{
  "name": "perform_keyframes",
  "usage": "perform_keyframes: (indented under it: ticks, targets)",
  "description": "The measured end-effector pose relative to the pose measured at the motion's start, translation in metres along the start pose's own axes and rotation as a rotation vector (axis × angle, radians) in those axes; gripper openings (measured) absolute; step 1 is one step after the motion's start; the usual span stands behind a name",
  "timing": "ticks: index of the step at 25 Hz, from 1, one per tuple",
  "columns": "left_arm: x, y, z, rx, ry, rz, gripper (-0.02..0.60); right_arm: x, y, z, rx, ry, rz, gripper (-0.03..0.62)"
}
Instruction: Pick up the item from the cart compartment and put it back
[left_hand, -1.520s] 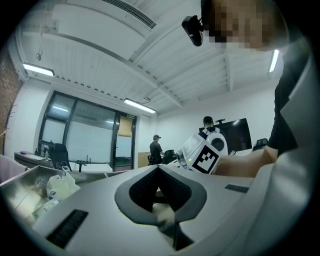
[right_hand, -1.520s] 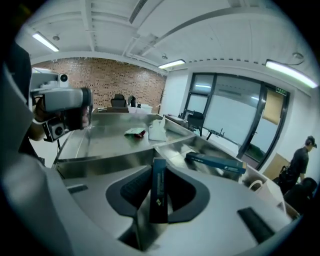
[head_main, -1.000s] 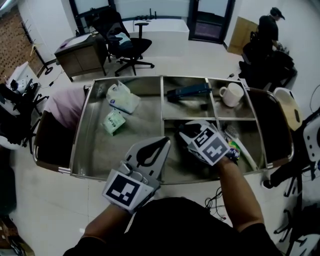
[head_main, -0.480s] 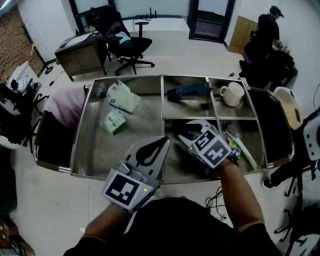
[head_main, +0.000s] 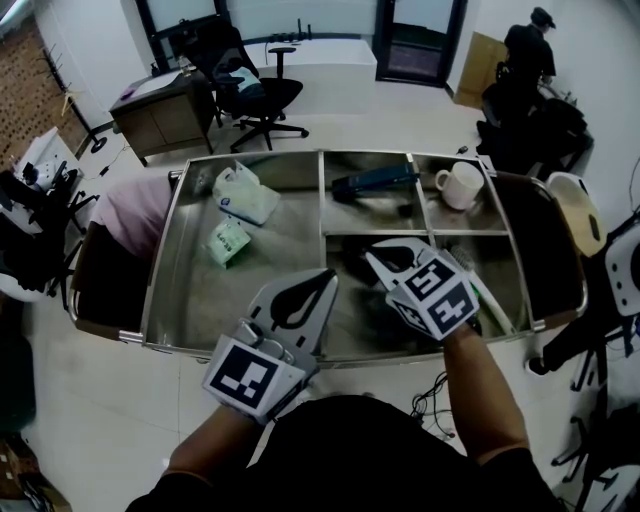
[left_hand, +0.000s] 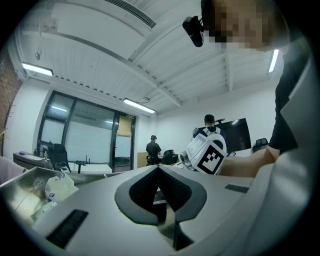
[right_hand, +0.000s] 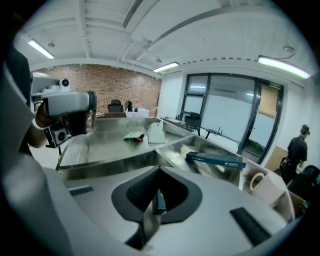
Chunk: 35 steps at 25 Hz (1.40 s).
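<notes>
The left claw hangs at the near edge of the cart, its jaws pressed together on nothing; the right claw is over the near middle compartment, jaws likewise closed and empty; a dark shape lies in that compartment just left of it, too hidden to identify, and whether it is the task's item cannot be told; a long white and green item rests in the near right compartment; in the large left compartment lie a green packet and, farther, a white bag; farthest, a dark blue box and a white mug.
</notes>
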<state>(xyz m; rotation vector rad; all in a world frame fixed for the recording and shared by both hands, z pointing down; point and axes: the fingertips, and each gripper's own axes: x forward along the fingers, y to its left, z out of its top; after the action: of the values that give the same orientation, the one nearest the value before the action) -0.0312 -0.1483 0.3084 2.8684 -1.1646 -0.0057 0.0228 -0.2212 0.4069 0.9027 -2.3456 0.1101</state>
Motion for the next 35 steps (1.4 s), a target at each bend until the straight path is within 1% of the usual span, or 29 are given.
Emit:
perform_keyframes:
  ticks: [5,13,21,27,30,35]
  targets:
    - [-0.001,-0.008,0.002,0.006,0.0,-0.006,0.0,-0.015,-0.001,0.006,0.029,-0.045,-0.002,0.014]
    - [0.0,-0.018,0.005,0.012,-0.001,-0.005,0.0,-0.041,0.005,0.024,0.062,-0.155,-0.001,0.014]
    - [-0.002,-0.025,0.006,0.009,-0.01,0.009,0.0,-0.085,0.013,0.051,0.129,-0.35,-0.014,0.014]
    - [-0.006,-0.036,0.01,0.01,-0.021,0.006,0.0,-0.125,0.024,0.061,0.201,-0.526,0.003,0.013]
    - [-0.009,-0.042,0.011,0.01,-0.024,0.004,0.0,-0.138,0.027,0.057,0.227,-0.572,-0.003,0.014]
    - [-0.011,-0.05,0.014,0.015,-0.029,0.0,0.0,-0.152,0.027,0.05,0.256,-0.6,-0.011,0.012]
